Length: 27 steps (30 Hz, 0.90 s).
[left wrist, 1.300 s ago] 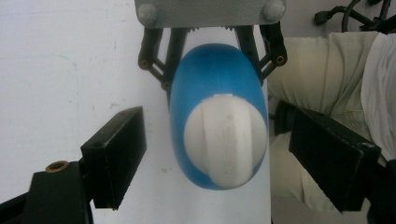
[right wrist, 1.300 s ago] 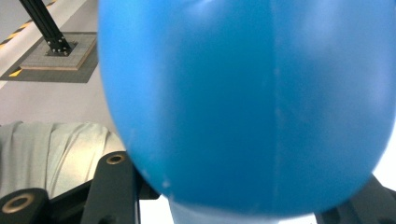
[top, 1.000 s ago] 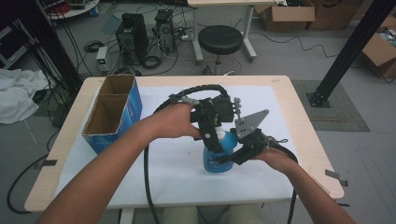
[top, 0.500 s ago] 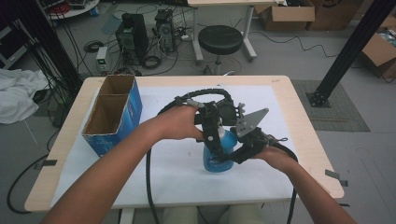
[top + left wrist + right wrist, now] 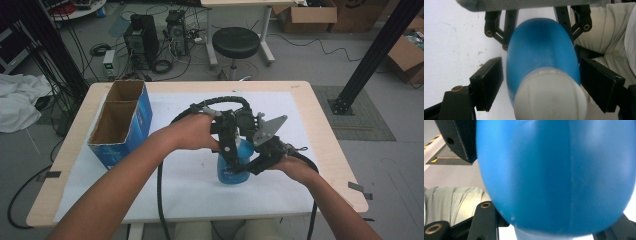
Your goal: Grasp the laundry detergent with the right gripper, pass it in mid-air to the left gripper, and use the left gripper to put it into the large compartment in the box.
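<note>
The left gripper (image 5: 231, 150) comes down over the top of the blue bottle (image 5: 234, 167), and in the left gripper view its two black jaws stand on both sides of the white cap (image 5: 550, 96), with a gap we can see on the left side. Its jaws have just been closing a little, with the cap between them, but the pads do not press on it yet. The right gripper (image 5: 257, 162) is clamped on the body of the bottle from the side; in the right gripper view the blue wall is very near the camera. The bottle stands upright on the white sheet (image 5: 190, 187) of the table (image 5: 320, 120), near the front edge, well apart from the blue carton (image 5: 121, 124).

We think the step in hand is to take the cap and turn it off. To do it well, we should center the cap between the left jaws before we close, so both pads meet it together. The right side is partly hidden, so possibly that pad is touching already. We should keep the right grip firm and steady, because the bottle wall looks soft and could twist.
</note>
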{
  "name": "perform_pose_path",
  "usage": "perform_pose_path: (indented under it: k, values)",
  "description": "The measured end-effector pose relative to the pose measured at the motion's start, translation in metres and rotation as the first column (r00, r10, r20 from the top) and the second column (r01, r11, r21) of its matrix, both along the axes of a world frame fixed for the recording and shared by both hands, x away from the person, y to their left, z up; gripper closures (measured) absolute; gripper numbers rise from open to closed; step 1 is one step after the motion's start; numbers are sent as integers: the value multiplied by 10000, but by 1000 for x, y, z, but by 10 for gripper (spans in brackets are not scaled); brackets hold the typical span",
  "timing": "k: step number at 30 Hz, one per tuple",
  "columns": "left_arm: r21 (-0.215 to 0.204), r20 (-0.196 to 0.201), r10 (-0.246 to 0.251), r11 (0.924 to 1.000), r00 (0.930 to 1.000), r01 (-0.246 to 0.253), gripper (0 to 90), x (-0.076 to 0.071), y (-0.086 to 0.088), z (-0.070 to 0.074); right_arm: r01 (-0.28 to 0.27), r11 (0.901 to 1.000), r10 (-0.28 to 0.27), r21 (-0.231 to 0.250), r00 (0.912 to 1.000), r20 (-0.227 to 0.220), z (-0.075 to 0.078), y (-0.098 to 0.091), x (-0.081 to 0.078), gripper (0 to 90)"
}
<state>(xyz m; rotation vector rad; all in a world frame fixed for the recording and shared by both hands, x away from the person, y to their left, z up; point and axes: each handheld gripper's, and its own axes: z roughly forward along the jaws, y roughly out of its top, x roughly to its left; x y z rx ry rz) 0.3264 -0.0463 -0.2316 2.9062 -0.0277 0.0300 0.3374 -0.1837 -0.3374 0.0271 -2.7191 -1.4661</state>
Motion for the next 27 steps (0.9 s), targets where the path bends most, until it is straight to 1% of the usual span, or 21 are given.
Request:
perform_pose_path:
  k: [3, 11, 21, 27]
  values:
    - [51, 8, -57, 10000, 10000, 57, 232, 0, -1, -1, 17, 10000, -17, -12, 10000, -72, 0, 0, 0, 444]
    - [143, 36, -151, 9998, 9999, 150, 279, -1, -2, -2, 29, 10000, -29, 12, 10000, -81, 0, -1, 0, 444]
    - [282, 63, -201, 9994, 9998, 199, 306, -1, -2, -4, 30, 10000, -30, -10, 10000, -94, -1, 0, 0, 444]
    - [284, 88, -216, 9994, 9997, 213, 315, -1, -2, -3, 7, 10000, -7, 10, 9999, -112, -1, 1, 0, 444]
